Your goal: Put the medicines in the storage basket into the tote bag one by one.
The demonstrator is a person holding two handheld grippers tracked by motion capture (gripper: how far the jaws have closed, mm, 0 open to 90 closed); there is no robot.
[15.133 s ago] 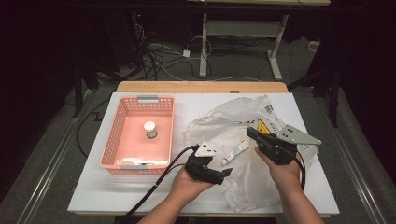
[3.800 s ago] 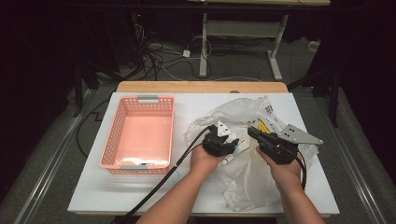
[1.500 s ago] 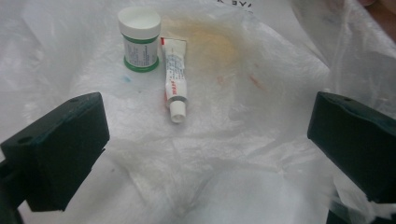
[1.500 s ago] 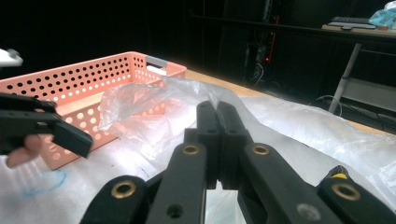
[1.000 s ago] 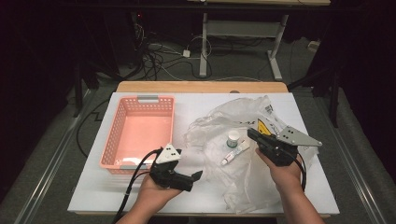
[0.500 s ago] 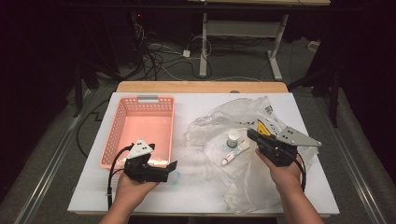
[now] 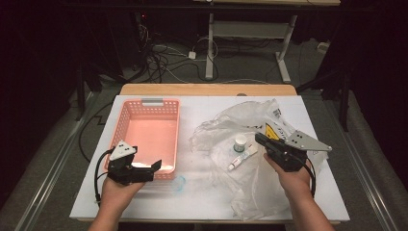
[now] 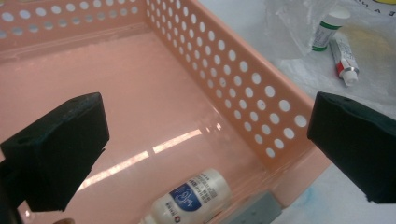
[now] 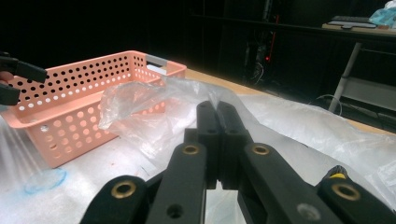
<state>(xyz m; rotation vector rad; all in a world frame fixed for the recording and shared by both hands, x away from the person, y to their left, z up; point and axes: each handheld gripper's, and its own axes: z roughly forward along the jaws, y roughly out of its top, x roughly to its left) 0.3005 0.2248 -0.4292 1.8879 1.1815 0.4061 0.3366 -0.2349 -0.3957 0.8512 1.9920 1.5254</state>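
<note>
Left gripper (image 8: 205,140) jaws apart over white bottle (image 8: 191,198); right gripper (image 9: 217,140) together, empty; we risk snagging pink basket (image 8: 261,93) wall.

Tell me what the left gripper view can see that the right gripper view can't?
Left gripper view: a white bottle lying in the pink basket, plus a green-capped jar and a small tube on clear plastic. Right gripper view: the right hand-held gripper shut on the plastic bag, and a blue ring on the table. Both show the basket and the bag.
</note>
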